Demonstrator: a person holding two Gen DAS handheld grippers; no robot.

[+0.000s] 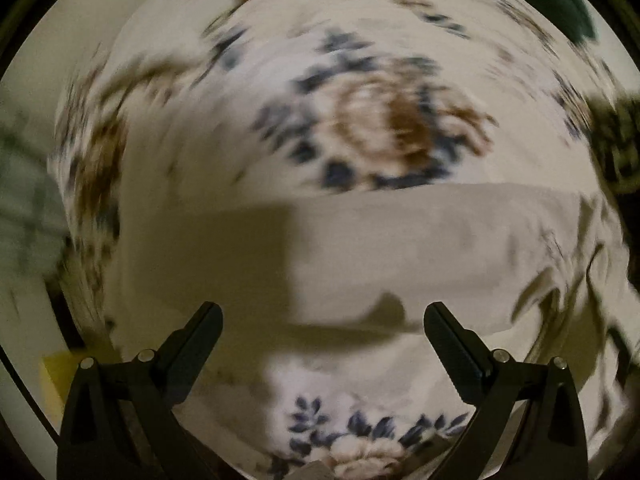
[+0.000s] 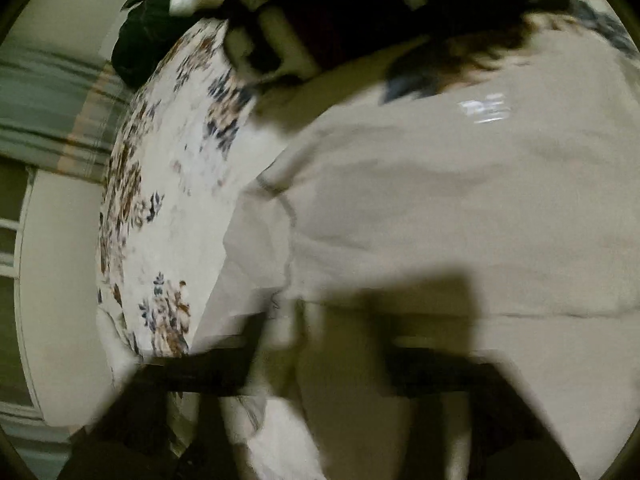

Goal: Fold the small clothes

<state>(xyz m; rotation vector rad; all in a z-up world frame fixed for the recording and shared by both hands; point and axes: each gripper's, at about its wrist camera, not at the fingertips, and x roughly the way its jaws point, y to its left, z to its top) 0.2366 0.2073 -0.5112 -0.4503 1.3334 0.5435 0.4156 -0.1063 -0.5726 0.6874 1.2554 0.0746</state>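
A beige garment lies flat on a floral cloth that covers the table. My left gripper is open and empty, hovering just above the garment's near edge. In the right wrist view the same beige garment fills the frame, with a small white print on it. My right gripper is badly blurred; its dark fingers stand wide apart over the garment's hem, with nothing seen between them.
The floral cloth hangs over the table's round edge. A dark green object sits at the far right. A dark object lies at the table's far side. A striped fabric is to the left.
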